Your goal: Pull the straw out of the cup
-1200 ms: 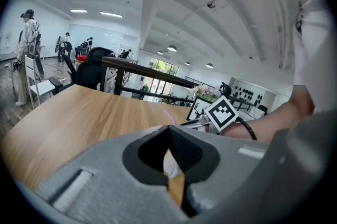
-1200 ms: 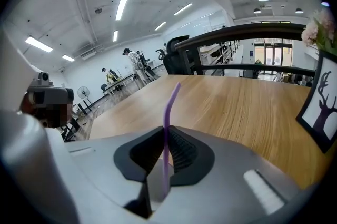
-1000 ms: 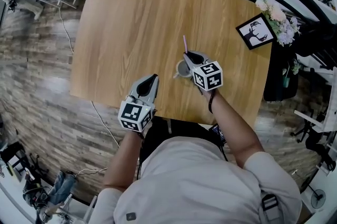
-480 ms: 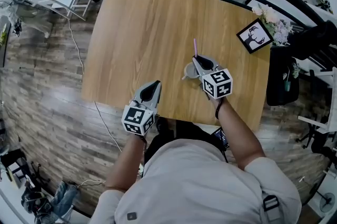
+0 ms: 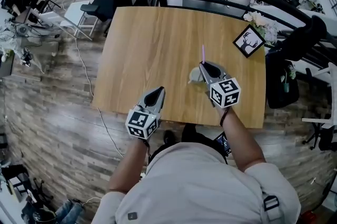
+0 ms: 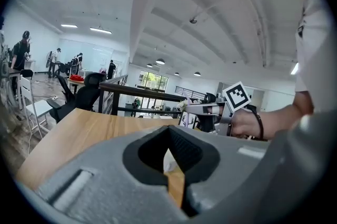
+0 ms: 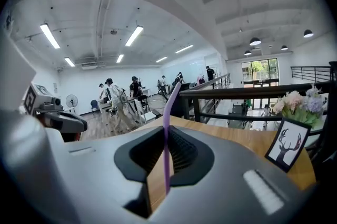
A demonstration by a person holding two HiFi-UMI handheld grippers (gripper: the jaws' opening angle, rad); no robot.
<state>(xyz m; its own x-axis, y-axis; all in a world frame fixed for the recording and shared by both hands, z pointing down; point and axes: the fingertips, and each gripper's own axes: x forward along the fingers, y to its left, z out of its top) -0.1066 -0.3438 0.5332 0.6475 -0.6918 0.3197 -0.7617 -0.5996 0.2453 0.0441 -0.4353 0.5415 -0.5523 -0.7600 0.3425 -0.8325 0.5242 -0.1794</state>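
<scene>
Now my right tongs (image 5: 204,64) pinch the purple straw (image 5: 203,52) upright, just over the cup (image 5: 195,76) on the surface (image 5: 152,44); my left tongs (image 5: 159,90) are closed on nothing.

Head camera overhead, downward; gripper cameras near-level, sharing table (image 5: 152,44).

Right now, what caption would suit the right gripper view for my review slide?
Right claw pinching a purple straw above a wooden table, deer picture at right.
</scene>
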